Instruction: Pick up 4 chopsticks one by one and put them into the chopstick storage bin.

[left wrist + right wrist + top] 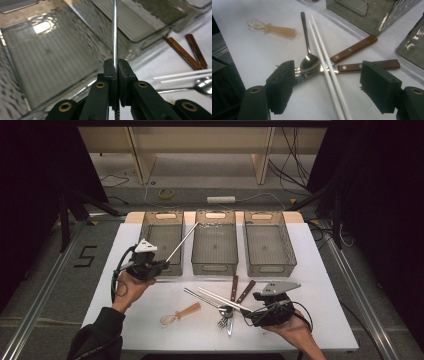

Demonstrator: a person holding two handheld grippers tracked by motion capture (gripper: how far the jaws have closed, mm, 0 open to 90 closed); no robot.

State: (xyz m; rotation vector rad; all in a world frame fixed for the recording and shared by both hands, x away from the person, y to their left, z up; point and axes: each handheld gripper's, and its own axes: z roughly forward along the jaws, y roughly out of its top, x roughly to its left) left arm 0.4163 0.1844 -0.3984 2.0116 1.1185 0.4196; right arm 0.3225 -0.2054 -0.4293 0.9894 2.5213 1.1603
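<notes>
My left gripper [163, 265] [115, 64] is shut on a thin metal stick [182, 242] [114, 30]. The stick slants up and away over the left clear bin [152, 237] [50, 62], its tip near the gap to the middle bin [215, 245] [142, 22]. My right gripper [246, 314] [327, 82] hovers open, low over a cutlery pile. Two white chopsticks [217, 297] [322, 50] run between its jaws, untouched by the pads. A metal spoon [310, 63] lies crossed under them.
Two wooden-handled knives [240, 290] [354, 48] lie beside the pile, and a fork pokes out beneath the spoon. A clear plastic spoon with an orange handle [182, 313] [277, 30] lies to the left. A third bin [267, 245] stands at the right.
</notes>
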